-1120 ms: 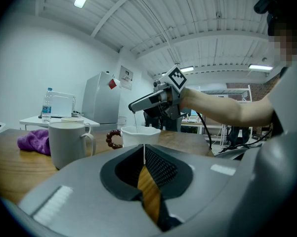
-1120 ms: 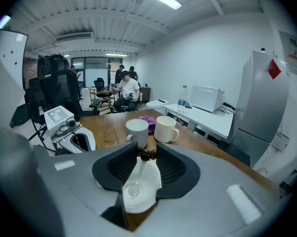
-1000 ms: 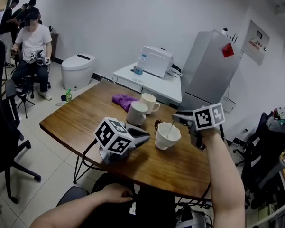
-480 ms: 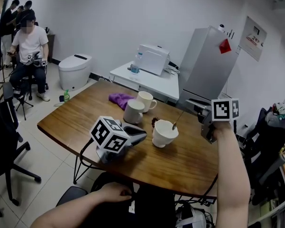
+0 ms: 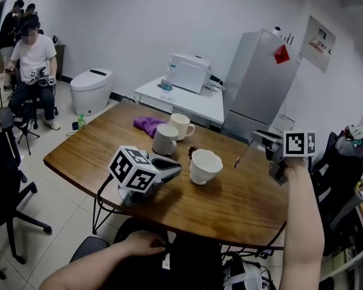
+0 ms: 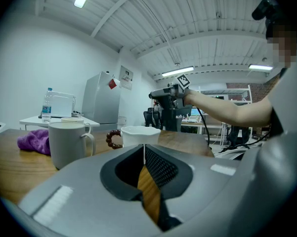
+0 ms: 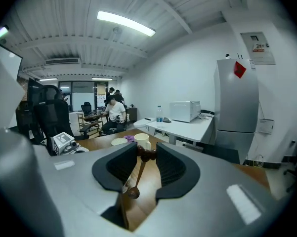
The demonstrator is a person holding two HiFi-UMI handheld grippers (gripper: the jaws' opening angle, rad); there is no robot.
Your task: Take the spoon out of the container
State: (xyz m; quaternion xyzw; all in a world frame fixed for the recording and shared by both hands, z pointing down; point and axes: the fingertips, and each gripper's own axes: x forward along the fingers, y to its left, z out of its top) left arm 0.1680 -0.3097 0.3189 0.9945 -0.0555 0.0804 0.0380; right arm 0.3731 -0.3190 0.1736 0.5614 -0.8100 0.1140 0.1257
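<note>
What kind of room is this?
Probably an office or lab used for recording tests: a black office chair, a wooden table with mugs, a tall silver fridge, and, oddly, a toilet standing out in the open.

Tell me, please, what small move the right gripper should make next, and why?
Probably lower the spoon to the table beside the white cup. The right gripper is shut on its handle end, the spoon hangs in the air clear of the cup, and bare wood lies below it.
</note>
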